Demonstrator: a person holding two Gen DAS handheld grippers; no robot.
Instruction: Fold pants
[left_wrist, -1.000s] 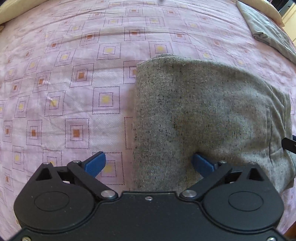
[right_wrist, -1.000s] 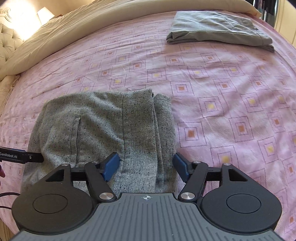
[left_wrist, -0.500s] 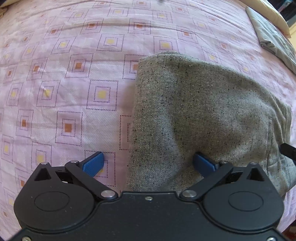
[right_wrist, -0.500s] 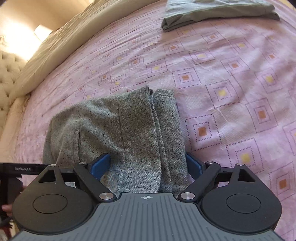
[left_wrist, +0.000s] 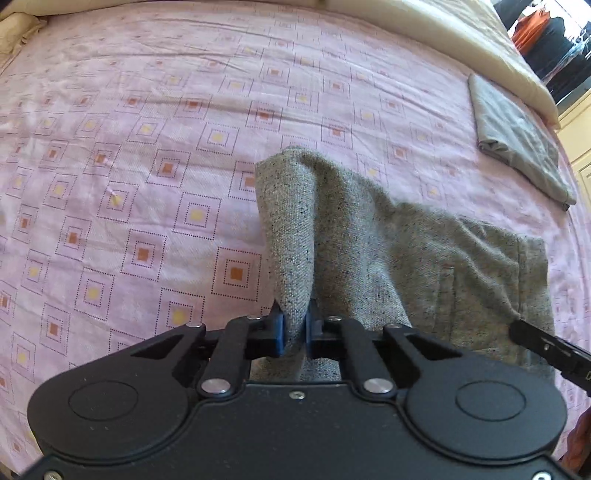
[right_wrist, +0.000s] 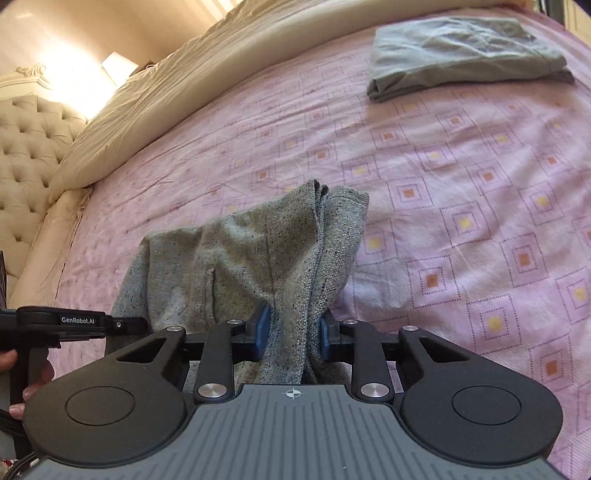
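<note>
Folded grey speckled pants (left_wrist: 369, 251) lie on the pink patterned bedspread (left_wrist: 129, 166). My left gripper (left_wrist: 294, 332) is shut on their near left edge, which bunches up between the blue pads. My right gripper (right_wrist: 291, 332) is shut on the near right edge of the pants (right_wrist: 258, 258), a thick bunch of layers. Both near corners are lifted off the bed; the far part still rests on it. The right gripper's side (left_wrist: 546, 350) shows in the left wrist view, and the left gripper's side (right_wrist: 74, 323) in the right wrist view.
Another folded grey-green garment (right_wrist: 461, 55) lies at the far right of the bed, also in the left wrist view (left_wrist: 517, 147). A cream duvet (right_wrist: 184, 92) runs along the far edge. A tufted headboard (right_wrist: 29, 147) stands at the left.
Both grippers have closed from open onto the near edge of the grey pants and lifted it, bunching the cloth upward.
</note>
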